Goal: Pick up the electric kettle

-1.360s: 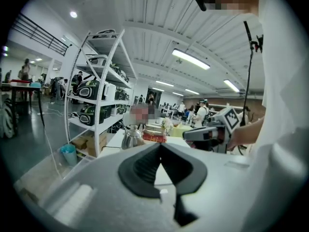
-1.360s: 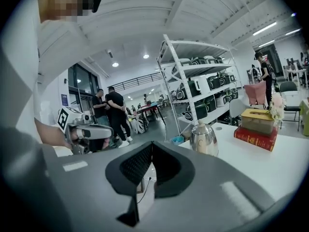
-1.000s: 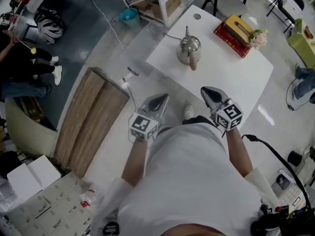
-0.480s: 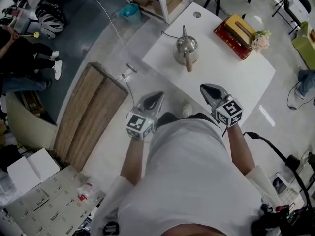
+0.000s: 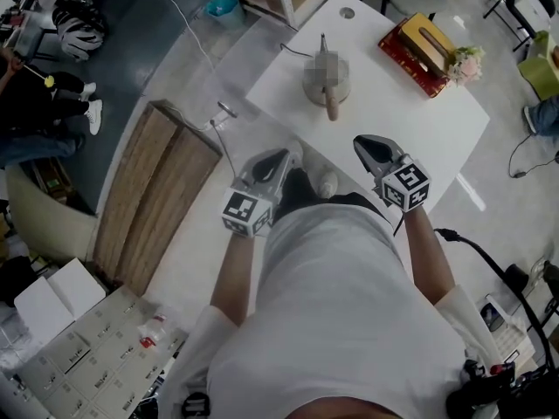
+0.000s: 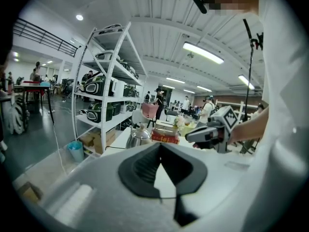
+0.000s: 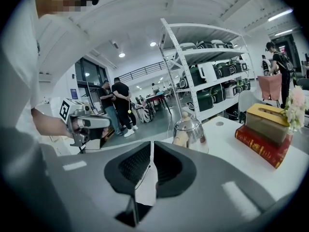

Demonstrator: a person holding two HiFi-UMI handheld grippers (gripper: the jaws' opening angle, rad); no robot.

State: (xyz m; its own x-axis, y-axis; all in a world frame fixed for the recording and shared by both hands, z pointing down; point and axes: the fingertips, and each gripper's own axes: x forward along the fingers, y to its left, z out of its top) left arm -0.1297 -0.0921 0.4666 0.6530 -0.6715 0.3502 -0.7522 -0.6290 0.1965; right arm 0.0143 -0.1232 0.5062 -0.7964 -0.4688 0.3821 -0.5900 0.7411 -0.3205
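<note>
Since a second earlier both hands had eased nearer the white table, and the electric kettle sat higher in the head view, upright on the table and well ahead of both grippers. The left gripper was closed and empty. The right gripper had just been opening, its jaws a narrow slit apart with nothing between them. A tissue box lay on a red book beside flowers. Shelving stood beyond the table.
</note>
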